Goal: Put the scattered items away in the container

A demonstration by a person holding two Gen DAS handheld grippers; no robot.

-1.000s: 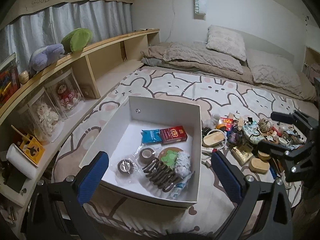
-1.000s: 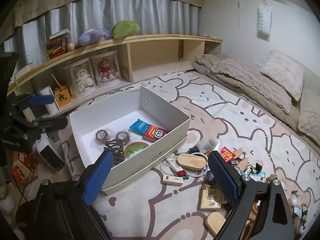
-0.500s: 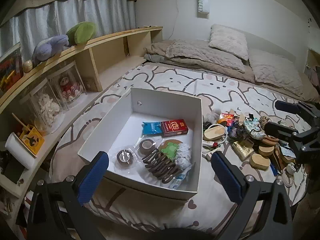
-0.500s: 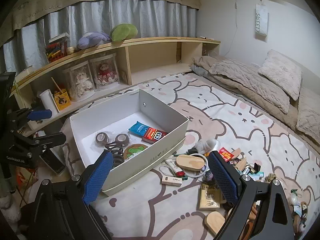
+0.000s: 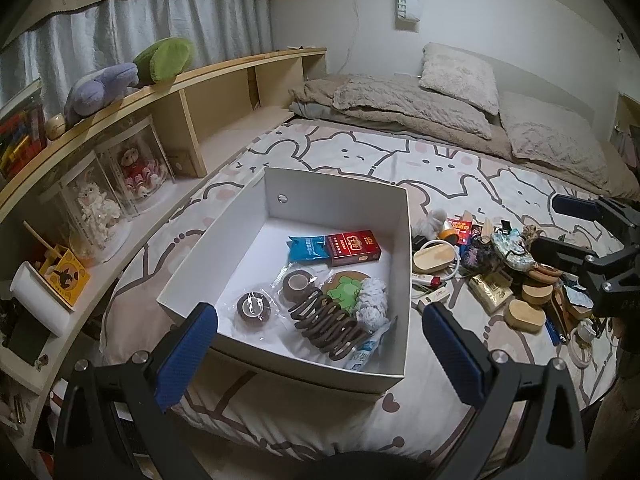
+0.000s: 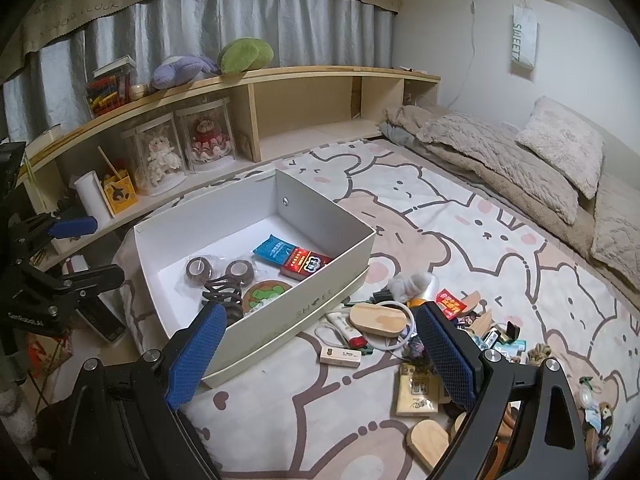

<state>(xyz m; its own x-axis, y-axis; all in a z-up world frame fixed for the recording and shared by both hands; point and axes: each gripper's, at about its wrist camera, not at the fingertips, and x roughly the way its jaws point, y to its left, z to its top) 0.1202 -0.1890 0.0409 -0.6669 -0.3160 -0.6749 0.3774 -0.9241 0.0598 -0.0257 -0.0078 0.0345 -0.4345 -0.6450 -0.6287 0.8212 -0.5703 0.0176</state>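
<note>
A white box (image 5: pixel 403 280) (image 6: pixel 320 300) sits on the cartoon-print bedspread. It holds a red pack (image 5: pixel 352 246), a blue packet (image 5: pixel 306 248), two tape rolls, a brown hair claw (image 5: pixel 328 326) and a green frog coaster (image 5: pixel 344 290). Scattered items lie right of it: a wooden oval (image 6: pixel 378 318) (image 5: pixel 434 258), a white stick (image 6: pixel 340 356), a beige packet (image 6: pixel 416 390) and several small trinkets. My left gripper (image 5: pixel 320 354) (image 6: pixel 76 248) hovers open before the box's near wall. My right gripper (image 6: pixel 320 356) (image 5: pixel 576 232) hangs open over the spread near the clutter, holding nothing.
A wooden shelf (image 6: pixel 256 76) runs along the left with plush toys (image 5: pixel 164 58), doll jars (image 6: pixel 160 156) and a paper roll (image 5: pixel 38 300). Pillows (image 5: pixel 460 76) and a folded blanket (image 6: pixel 492 156) lie at the far end. Open bedspread stretches beyond the box.
My left gripper has sunk a little, so the box sits slightly higher in its view. The right gripper has kept still. Both stay open.
</note>
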